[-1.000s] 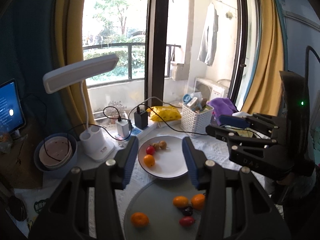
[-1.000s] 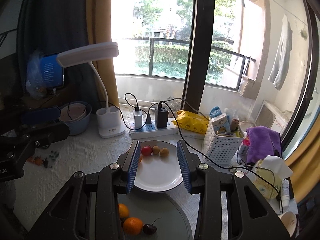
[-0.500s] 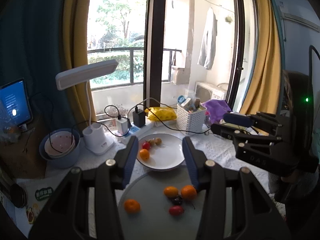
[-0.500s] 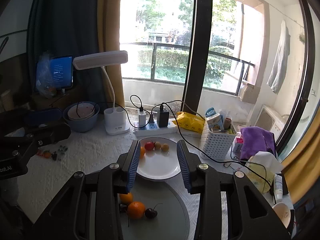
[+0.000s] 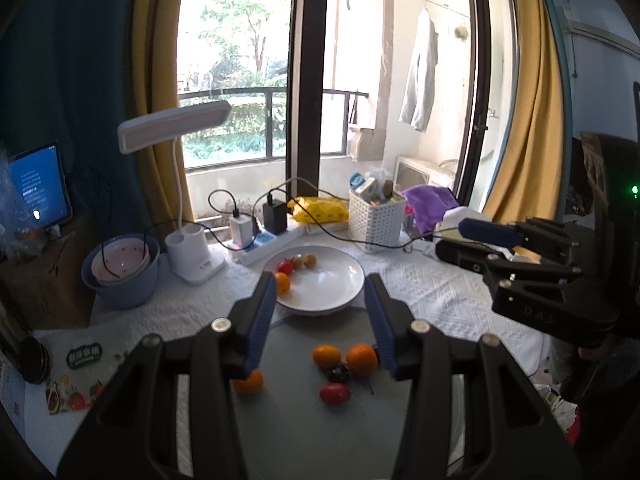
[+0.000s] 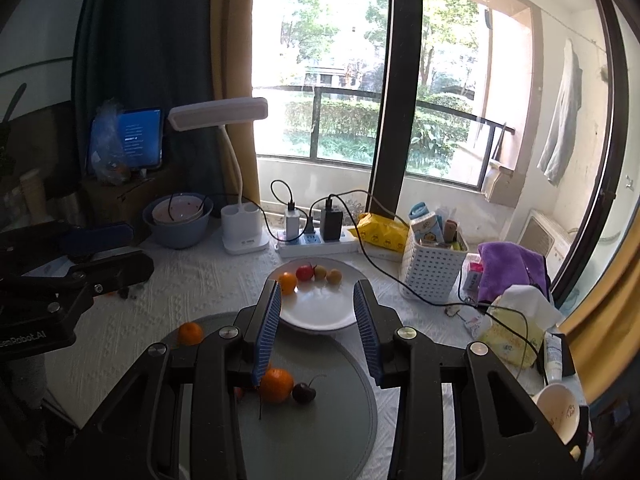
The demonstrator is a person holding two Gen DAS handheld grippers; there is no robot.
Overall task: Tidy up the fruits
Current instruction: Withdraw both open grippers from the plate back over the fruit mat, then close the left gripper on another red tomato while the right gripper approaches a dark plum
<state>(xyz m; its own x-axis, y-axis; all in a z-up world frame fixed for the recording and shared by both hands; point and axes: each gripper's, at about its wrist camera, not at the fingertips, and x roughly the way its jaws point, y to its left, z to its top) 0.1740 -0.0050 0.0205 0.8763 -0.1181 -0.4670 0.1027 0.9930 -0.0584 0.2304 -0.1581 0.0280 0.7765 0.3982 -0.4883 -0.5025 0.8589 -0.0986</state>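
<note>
A white plate (image 5: 336,280) (image 6: 320,312) holds a small orange (image 5: 282,283) (image 6: 287,282), a red fruit (image 6: 305,272) and two yellowish fruits (image 6: 334,276). In front of it lies a grey round mat (image 5: 304,420) (image 6: 332,420) with three oranges (image 5: 326,355) (image 6: 276,385), a dark cherry (image 5: 338,373) (image 6: 303,393) and a red fruit (image 5: 334,393). My left gripper (image 5: 322,316) hovers open above the mat, nothing between its fingers. My right gripper (image 6: 317,328) is likewise open and empty, over the mat's far edge. Each gripper shows at the side of the other's view.
Behind the plate are a white desk lamp (image 6: 240,236), a power strip with chargers (image 6: 316,238) and trailing cables, a blue bowl stack (image 5: 120,276), a white basket (image 6: 432,264), a yellow packet (image 5: 320,210), a purple cloth (image 6: 508,264), a tissue pack (image 6: 512,332) and a cup (image 6: 556,412).
Both grippers have drawn back from the window side; the plate and fruits look smaller and more of the grey mat shows. Jaws unchanged.
</note>
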